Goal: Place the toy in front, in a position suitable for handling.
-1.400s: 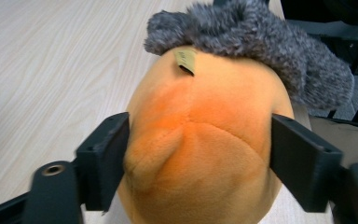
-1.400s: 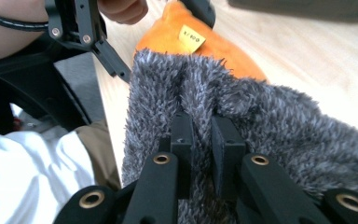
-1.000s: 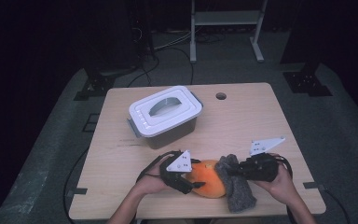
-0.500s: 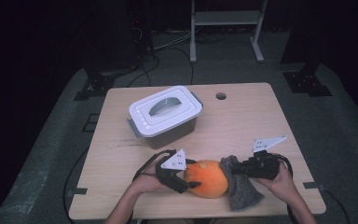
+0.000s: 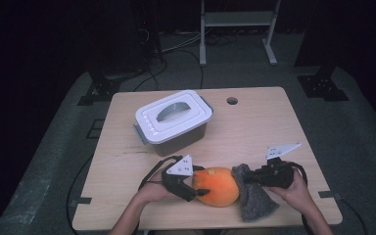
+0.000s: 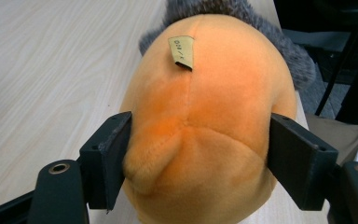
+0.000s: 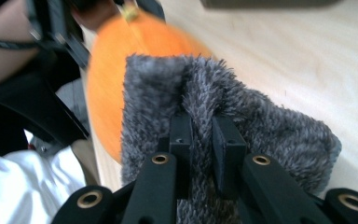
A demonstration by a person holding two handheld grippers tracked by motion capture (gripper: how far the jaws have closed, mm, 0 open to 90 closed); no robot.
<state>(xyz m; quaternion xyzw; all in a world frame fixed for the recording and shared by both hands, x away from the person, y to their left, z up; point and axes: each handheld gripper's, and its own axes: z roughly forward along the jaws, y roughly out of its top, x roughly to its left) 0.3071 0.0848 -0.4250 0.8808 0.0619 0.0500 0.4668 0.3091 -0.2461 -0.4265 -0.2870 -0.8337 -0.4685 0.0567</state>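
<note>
High view had the round orange plush toy (image 5: 219, 186) lying near the bottom centre of the pale wooden table (image 5: 254, 127), its shaggy grey fur part (image 5: 252, 198) trailing to the right. The left gripper (image 5: 192, 188) straddled the orange body, pads against its sides, jaws just opening. The right gripper (image 5: 247, 178) was clenched on a fold of the fur. The white lidded plastic box (image 5: 174, 119) stood shut above, so any stowing looked undone. What the toy depicted, I couldn't tell.
</note>
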